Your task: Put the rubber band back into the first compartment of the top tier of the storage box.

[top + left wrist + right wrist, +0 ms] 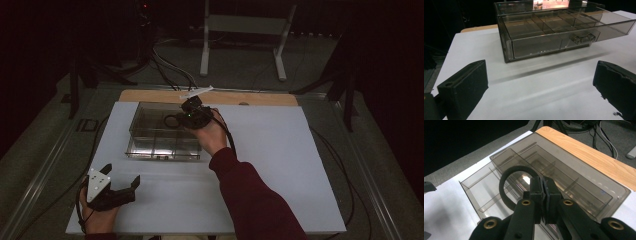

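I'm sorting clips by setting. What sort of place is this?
Probably a lab or recording workspace, not a home: a white table in a dark room, loose cables on the floor behind it, a metal stand, and handheld grippers working over a clear plastic drawer box.

I see a black ring pinched at its rim, upright above the clear drawer box. The box sits on the white board, drawer pulled out, compartments apparently empty.
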{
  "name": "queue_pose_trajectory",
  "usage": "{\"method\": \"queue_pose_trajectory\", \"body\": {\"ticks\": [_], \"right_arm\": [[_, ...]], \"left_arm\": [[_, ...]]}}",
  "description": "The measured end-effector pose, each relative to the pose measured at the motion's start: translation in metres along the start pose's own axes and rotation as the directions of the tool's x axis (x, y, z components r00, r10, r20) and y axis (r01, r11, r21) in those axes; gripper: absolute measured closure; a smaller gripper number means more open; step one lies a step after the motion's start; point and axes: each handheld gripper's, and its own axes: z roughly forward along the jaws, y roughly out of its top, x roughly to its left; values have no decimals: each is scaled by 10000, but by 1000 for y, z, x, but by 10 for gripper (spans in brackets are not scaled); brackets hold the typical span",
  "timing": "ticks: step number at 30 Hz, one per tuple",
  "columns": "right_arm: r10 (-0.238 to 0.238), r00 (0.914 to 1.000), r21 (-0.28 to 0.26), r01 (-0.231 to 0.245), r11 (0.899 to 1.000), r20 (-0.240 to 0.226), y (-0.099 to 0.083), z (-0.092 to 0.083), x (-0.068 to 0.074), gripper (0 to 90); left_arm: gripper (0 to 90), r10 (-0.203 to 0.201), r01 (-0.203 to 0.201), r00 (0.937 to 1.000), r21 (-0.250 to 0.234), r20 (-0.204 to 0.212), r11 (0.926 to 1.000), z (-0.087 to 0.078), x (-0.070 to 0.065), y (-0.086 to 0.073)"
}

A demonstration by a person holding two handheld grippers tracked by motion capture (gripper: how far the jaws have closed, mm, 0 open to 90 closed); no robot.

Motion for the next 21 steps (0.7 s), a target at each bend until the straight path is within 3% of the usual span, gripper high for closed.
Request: {"method": "queue_pose_trajectory", "body": {"ticks": [21], "right_arm": [[-13, 9996, 128, 17, 9999, -289, 3, 24, 18, 883]], "left_arm": [[6, -39, 39, 10000, -46, 14, 10000, -1, 1, 0]]}}
